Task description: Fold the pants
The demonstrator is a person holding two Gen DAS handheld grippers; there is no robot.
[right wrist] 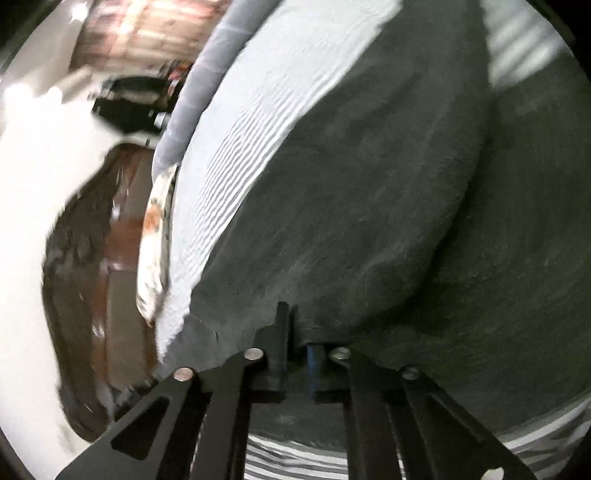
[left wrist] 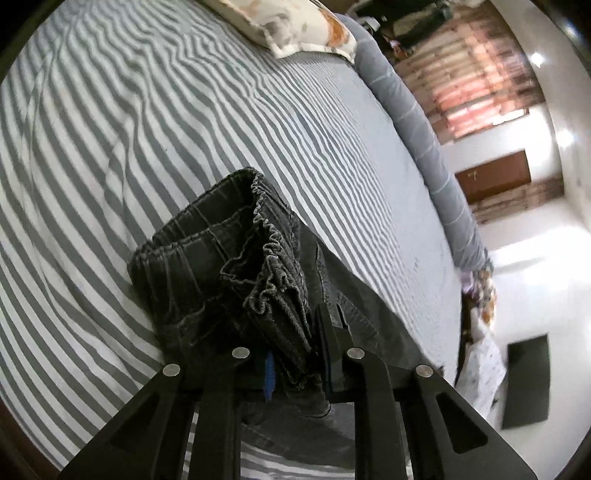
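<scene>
Dark grey denim pants [left wrist: 207, 251] lie on a grey-and-white striped bed sheet [left wrist: 110, 110], their elastic waistband bunched and lifted in the left wrist view. My left gripper [left wrist: 295, 343] is shut on the waistband fabric. Its right finger [left wrist: 328, 332] shows, while cloth hides the left one. In the blurred right wrist view the pants [right wrist: 369, 184] spread wide across the sheet [right wrist: 240, 147]. My right gripper [right wrist: 295, 325] is shut on the near edge of the fabric, which puckers at its fingertips.
A floral pillow [left wrist: 288, 26] lies at the far end of the bed. A grey bolster [left wrist: 417, 122] runs along the bed's edge. Beyond it are white floor, a dark mat [left wrist: 524, 376] and brown furniture [right wrist: 122, 221]. Patterned cloth [right wrist: 155, 240] hangs off the bedside.
</scene>
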